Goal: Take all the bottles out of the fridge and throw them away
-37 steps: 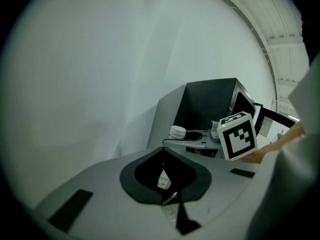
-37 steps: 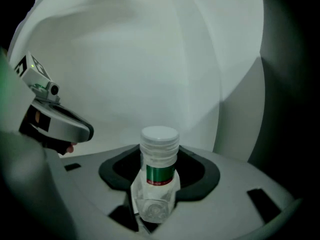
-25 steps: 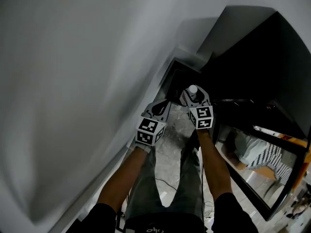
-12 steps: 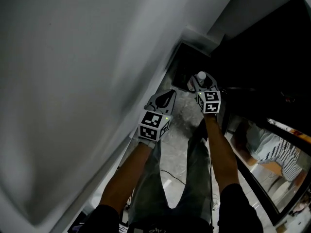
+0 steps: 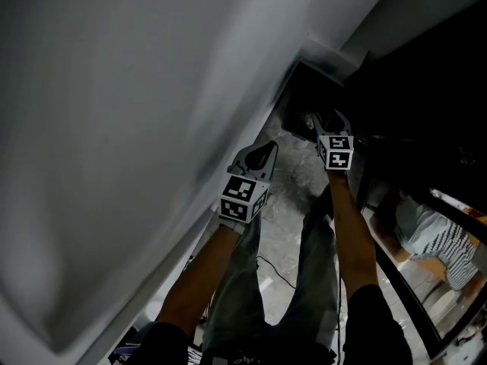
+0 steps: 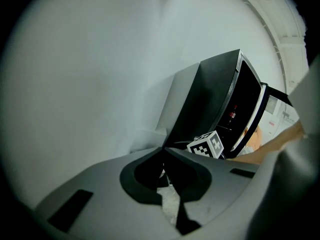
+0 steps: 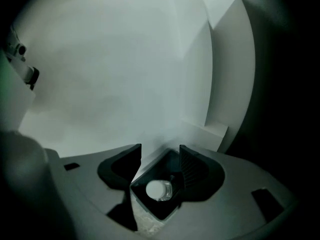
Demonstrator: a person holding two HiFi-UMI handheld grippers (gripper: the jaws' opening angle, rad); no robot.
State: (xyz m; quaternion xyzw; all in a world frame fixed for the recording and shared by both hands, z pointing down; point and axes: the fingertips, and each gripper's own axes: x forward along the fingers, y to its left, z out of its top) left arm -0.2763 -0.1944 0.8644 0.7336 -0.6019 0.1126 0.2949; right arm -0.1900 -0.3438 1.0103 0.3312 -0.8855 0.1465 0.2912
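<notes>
My left hand-held gripper hung empty above the pale stone floor, its jaws together. Just beyond it, my right hand-held gripper pointed down over the black bin in the corner, its jaws apart and just opening. The white-capped bottle showed between them, seemingly inside the bin, clear of both pads. A white wall rose behind.
</notes>
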